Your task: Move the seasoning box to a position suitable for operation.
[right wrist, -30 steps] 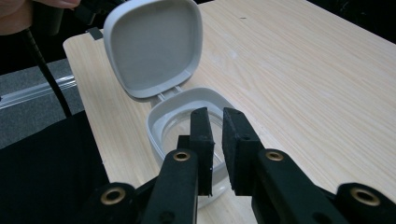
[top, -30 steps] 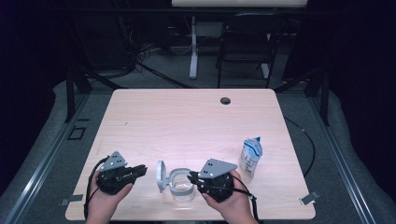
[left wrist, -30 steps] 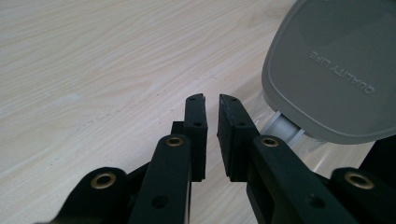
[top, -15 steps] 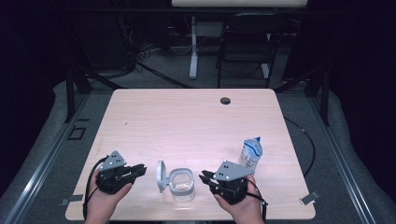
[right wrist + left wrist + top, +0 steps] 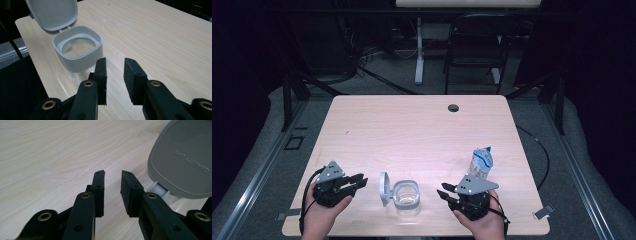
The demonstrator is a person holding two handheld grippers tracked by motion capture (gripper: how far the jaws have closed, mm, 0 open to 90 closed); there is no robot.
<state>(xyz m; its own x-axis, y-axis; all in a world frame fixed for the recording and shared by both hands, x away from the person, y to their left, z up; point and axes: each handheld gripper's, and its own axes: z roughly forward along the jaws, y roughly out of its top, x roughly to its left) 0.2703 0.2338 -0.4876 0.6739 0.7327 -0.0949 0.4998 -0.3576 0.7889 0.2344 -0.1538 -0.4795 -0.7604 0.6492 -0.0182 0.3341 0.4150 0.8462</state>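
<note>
So the clear square jar with the grey collar [image 5: 406, 196] is sitting at the near edge of the light wooden counter [image 5: 422, 130], between my two hands, with its grey flip lid [image 5: 383, 188] hinged up and standing open on the jar's left side. From the right gripper view I can see straight down through the mouth [image 5: 78, 46] to the glass bottom, and it looks empty to me, nothing inside.

My read is the lid-opening step is done and I'm letting go. My left gripper [image 5: 360, 180] sits just left of the lid, its jaws have just been opening and now stand partly apart with nothing between them. In the left gripper view the lid's back [image 5: 185, 157] is just beside the tips, not touching. My right gripper [image 5: 444, 191] is to the right of the jar, a bit apart from it, jaws also just been opening, partly apart and holding nothing.

Behind the right gripper, farther right of the jar, stands a small clear plastic bottle with a blue label [image 5: 481, 162], upright. Can't tell what's in it or if it's capped.

Next move, I'd guess, is grabbing that bottle with the right one, which means swinging away from the jar without clipping it.
</note>
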